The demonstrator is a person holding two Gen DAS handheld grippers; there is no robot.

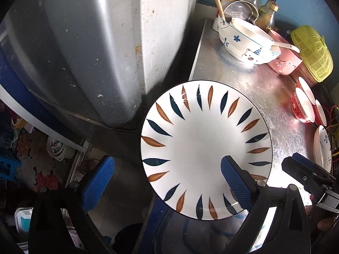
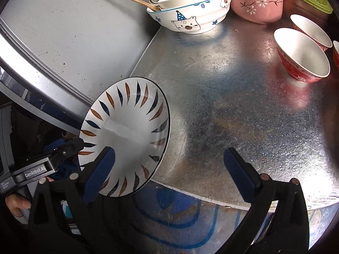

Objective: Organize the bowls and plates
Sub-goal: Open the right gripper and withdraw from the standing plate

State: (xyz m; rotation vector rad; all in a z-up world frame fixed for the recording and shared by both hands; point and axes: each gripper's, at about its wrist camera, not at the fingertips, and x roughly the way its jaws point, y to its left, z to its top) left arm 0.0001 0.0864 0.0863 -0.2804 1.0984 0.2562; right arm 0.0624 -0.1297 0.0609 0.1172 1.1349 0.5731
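Observation:
A white plate with blue and brown leaf marks (image 1: 206, 148) lies at the near left corner of the metal countertop (image 1: 264, 97), partly overhanging the edge. My left gripper (image 1: 167, 182) is open; its right finger (image 1: 236, 184) is over the plate, its left finger (image 1: 98, 182) is off the counter. In the right wrist view the plate (image 2: 127, 135) sits at the left. My right gripper (image 2: 169, 173) is open, its left finger (image 2: 99, 173) over the plate's near rim. The right gripper also shows in the left wrist view (image 1: 307, 175).
A bear-print bowl (image 2: 190, 14) with a smaller bowl and chopsticks, a pink bowl (image 2: 257, 2), red bowls (image 2: 300, 57), a yellow basket (image 1: 311, 53), bottles (image 1: 264, 10) and a small plate (image 1: 322, 148) stand at the back and right. A grey appliance (image 1: 95, 42) stands to the left.

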